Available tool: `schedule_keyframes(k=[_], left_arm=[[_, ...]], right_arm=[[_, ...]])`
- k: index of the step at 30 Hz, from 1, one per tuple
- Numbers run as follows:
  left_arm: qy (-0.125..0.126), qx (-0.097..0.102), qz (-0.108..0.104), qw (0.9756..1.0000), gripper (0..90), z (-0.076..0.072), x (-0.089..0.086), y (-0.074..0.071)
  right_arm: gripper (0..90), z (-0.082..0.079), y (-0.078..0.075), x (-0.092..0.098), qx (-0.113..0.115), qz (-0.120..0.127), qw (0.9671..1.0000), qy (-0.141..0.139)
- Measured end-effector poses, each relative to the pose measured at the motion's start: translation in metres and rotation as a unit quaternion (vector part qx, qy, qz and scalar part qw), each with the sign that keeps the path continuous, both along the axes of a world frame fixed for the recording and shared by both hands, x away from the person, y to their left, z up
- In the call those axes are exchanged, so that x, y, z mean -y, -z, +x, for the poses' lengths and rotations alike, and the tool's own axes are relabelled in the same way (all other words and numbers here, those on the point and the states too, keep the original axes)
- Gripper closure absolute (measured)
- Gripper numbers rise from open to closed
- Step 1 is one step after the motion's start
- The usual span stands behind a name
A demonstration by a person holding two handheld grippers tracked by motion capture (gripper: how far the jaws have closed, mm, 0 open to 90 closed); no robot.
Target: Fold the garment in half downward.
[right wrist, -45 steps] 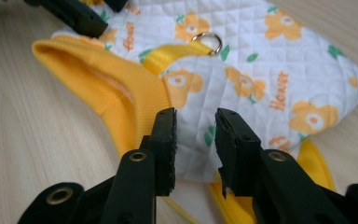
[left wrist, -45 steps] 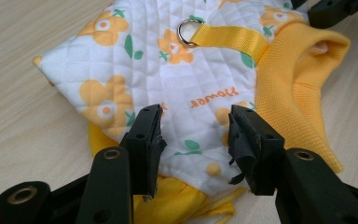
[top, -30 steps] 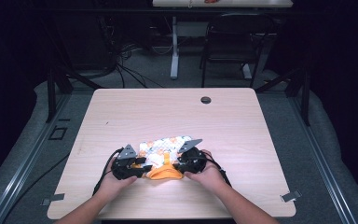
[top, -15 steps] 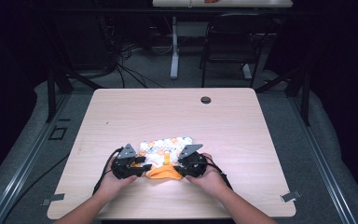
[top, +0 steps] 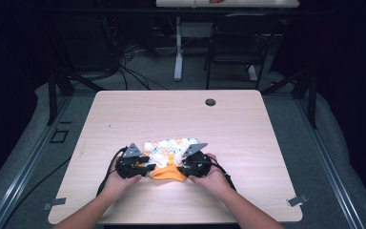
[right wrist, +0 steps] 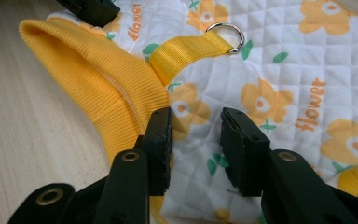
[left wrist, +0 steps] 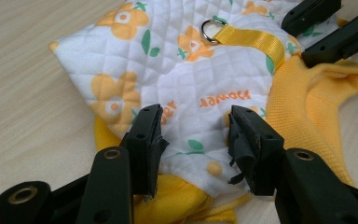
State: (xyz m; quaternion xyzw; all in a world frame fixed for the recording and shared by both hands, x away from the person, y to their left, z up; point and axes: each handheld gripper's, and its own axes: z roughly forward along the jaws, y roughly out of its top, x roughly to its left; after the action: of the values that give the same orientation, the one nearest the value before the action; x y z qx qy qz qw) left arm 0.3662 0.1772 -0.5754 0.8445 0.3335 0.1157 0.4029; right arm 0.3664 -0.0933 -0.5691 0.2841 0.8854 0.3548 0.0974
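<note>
A small quilted garment (top: 167,147), white with orange flowers, lies on the table near its front edge. It has a yellow ribbed collar (top: 167,173) and a yellow strap ending in a metal D-ring (left wrist: 209,30). My left gripper (top: 147,167) is open at the garment's left side, its jaws straddling the quilted cloth (left wrist: 191,74) without pinching it. My right gripper (top: 182,167) is open at the right side, one jaw beside the collar (right wrist: 98,79) and the other over the quilted cloth (right wrist: 284,70). The D-ring (right wrist: 226,35) lies flat beyond those jaws. A hand holds each gripper.
The light wooden table (top: 171,114) has a round cable hole (top: 210,102) near its far edge. Behind the table stand desk legs, a dark chair (top: 238,43) and loose cables on the floor. Cables trail from both grippers toward the front edge.
</note>
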Motion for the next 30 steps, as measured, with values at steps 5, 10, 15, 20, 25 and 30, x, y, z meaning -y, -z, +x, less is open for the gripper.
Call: schedule_keyframes(k=[5,10,15,20,25,30], left_arm=[[-0.006,-0.001,-0.008,0.9999,54.6,0.004,0.000,0.001],[-0.015,-0.003,-0.018,0.9997,54.8,0.008,-0.001,0.002],[-0.018,-0.009,-0.012,0.9997,55.1,0.014,0.001,0.001],[-0.031,-0.010,-0.023,0.9992,55.4,0.021,0.002,0.002],[-0.041,-0.011,-0.023,0.9989,55.7,0.030,0.003,0.001],[-0.049,-0.013,-0.021,0.9985,56.1,0.043,0.007,0.001]], right_arm=[[62.9,0.006,0.000,0.000,0.001,-0.002,1.0000,0.005],[62.5,0.011,-0.001,-0.001,0.000,-0.007,0.9999,0.008],[62.3,0.016,-0.001,-0.002,0.001,-0.007,0.9999,0.014],[62.3,0.023,-0.001,-0.002,0.000,-0.006,0.9997,0.022],[62.0,0.033,-0.002,-0.003,-0.002,-0.009,0.9995,0.029],[61.1,0.043,-0.004,-0.003,0.001,-0.018,0.9993,0.032]])
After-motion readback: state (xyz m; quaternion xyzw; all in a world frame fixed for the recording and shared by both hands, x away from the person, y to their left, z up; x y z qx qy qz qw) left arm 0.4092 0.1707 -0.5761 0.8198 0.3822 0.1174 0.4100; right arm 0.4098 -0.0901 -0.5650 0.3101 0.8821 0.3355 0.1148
